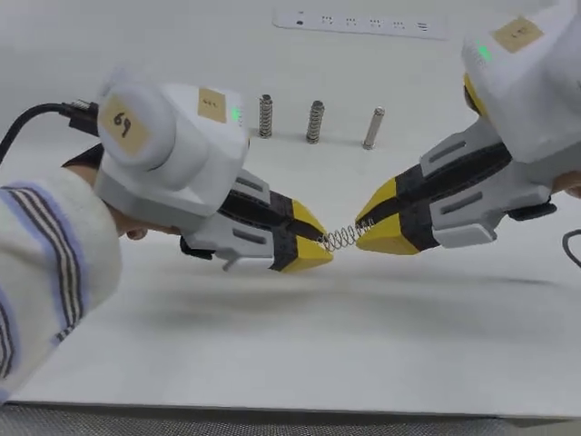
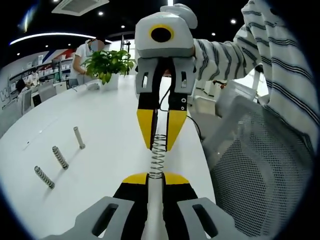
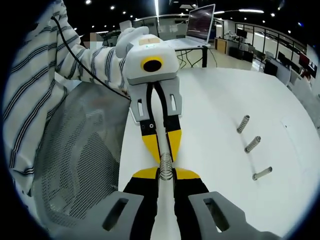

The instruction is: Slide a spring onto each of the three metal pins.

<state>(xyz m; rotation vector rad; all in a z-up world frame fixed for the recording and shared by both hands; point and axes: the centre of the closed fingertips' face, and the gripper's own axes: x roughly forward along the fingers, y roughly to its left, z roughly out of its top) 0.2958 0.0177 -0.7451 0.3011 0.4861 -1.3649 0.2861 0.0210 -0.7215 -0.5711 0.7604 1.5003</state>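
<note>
- In the head view, the left gripper (image 1: 320, 247) enters from the left of the frame and the right gripper (image 1: 365, 232) from the right. Their yellow tips face each other at centre, above the white surface (image 1: 272, 354).
- A loose spring (image 1: 342, 238) bridges the gap between the tips, lying roughly level and clear of the surface.
- The left gripper is closed to a slit, pinching one end of the loose spring.
- The right gripper is likewise nearly closed, pinching the other end.
- Three pins stand in a row at upper centre, well apart from both grippers. The left pin (image 1: 265, 116) and middle pin (image 1: 315, 122) are coil-wrapped, and the right pin (image 1: 373, 128) is bare.
- A striped sleeve (image 1: 41, 263) fills the lower left.
</note>
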